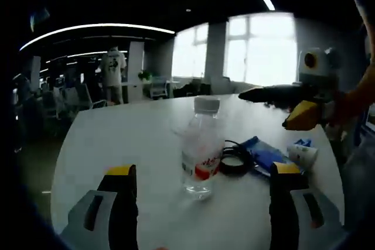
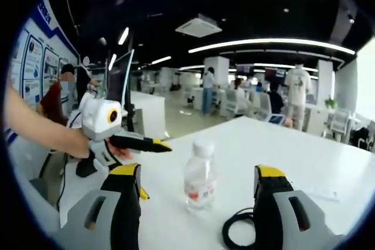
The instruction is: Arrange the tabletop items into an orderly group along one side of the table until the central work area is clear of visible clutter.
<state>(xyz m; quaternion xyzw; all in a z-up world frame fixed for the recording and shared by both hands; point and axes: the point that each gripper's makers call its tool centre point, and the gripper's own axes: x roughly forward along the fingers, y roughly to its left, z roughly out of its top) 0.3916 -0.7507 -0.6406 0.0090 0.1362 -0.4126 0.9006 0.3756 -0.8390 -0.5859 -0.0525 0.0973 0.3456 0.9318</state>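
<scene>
A clear plastic water bottle (image 1: 200,144) with a white cap and a red label stands upright near the middle of the white table (image 1: 117,139). It sits ahead of my left gripper (image 1: 203,170), whose yellow-tipped jaws are wide open and empty. My right gripper (image 1: 265,109) reaches in from the right, beyond the bottle, with jaws apart. In the right gripper view the bottle (image 2: 199,178) stands ahead of my open right gripper (image 2: 197,171). There a hand holds my left gripper (image 2: 155,170) to the left of the bottle, open.
A coiled black cable (image 1: 234,160) lies right of the bottle, with a blue packet (image 1: 265,153) and a small white roll (image 1: 303,154) beyond it. The cable (image 2: 237,232) also lies by my right jaw. People, chairs and desks stand beyond the table's far edge.
</scene>
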